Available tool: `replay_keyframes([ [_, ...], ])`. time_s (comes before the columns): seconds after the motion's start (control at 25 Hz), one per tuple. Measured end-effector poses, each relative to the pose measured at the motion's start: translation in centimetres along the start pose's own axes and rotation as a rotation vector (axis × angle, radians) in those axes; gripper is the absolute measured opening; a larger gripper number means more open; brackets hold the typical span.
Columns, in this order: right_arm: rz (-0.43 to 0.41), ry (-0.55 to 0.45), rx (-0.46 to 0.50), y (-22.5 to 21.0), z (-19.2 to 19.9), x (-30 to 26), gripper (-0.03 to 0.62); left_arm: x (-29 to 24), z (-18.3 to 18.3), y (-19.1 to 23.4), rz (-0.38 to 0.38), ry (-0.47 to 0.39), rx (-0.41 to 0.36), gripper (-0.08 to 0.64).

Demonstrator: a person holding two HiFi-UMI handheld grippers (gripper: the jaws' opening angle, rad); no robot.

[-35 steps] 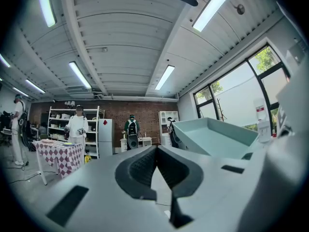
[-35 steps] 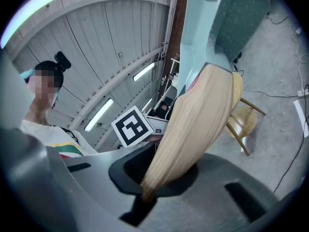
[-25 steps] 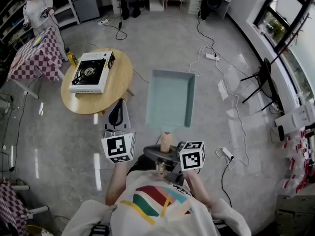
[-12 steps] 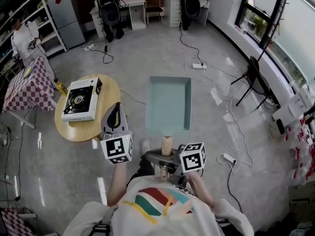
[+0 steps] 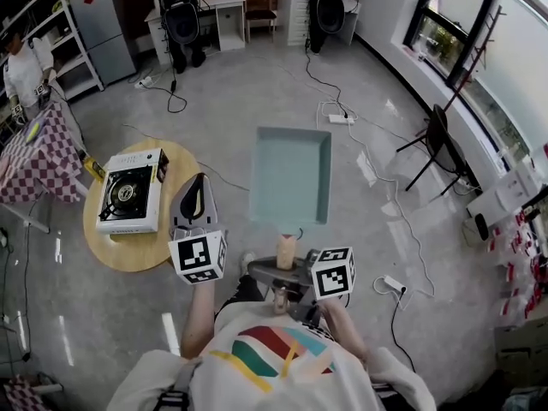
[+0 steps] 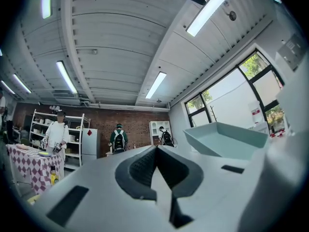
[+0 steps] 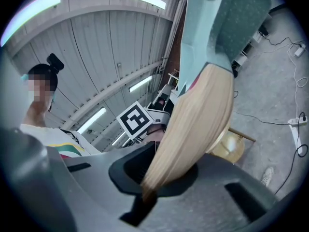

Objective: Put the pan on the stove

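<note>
A square teal pan [image 5: 291,174] with a wooden handle [image 5: 286,250] hangs level over the floor in front of me. My right gripper [image 5: 280,274] is shut on that handle, which runs between its jaws in the right gripper view as handle [image 7: 193,124] under the pan [image 7: 227,23]. My left gripper [image 5: 199,183] is shut and holds nothing; it floats left of the pan, jaws pressed together [image 6: 157,151]. The white gas stove [image 5: 127,191] lies on a round wooden table [image 5: 128,247] to the left of both grippers.
Cables and power strips [image 5: 340,118] trail over the grey floor. A black folding chair [image 5: 432,139] stands at the right. A checkered table [image 5: 30,157] and a person [image 5: 21,62] by shelves are at the far left. Desks and chairs line the back wall.
The table with the stove has slid left and lower in the head view, closer to my left gripper. The pan stays in the right gripper, both grippers holding their pose.
</note>
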State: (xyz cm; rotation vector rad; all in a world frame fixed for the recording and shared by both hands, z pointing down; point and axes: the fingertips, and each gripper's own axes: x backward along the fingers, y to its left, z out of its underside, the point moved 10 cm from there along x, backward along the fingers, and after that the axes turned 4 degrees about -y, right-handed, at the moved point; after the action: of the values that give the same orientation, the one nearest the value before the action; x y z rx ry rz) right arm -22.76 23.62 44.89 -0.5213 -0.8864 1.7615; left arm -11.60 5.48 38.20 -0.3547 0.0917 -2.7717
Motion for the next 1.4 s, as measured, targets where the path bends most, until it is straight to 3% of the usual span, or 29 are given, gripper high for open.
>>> replay_keyframes([
  [0.2,0.006,0.01,-0.032,-2.2,-4.6,-3.0,0.0,-4.6,0.9,2.0,0.041,0.003,0.035,0.006],
  [0.44,0.027,0.047,0.014,-5.5,-9.9,-7.6,0.0,-10.8,2.4,4.9,0.074,-0.003,0.031,0.006],
  [0.88,-0.029,0.019,0.059,-11.6,-18.5,-14.7,0.0,-19.6,4.4,13.2,-0.022,-0.04,0.0,0.006],
  [1.2,-0.029,-0.022,-0.004,-14.3,-20.7,-17.0,0.0,-22.2,5.3,14.7,-0.04,-0.039,0.01,0.006],
  [1.4,-0.047,0.041,0.0,-16.6,-23.2,-17.6,0.0,-23.6,4.9,15.1,-0.107,-0.02,-0.007,0.006],
])
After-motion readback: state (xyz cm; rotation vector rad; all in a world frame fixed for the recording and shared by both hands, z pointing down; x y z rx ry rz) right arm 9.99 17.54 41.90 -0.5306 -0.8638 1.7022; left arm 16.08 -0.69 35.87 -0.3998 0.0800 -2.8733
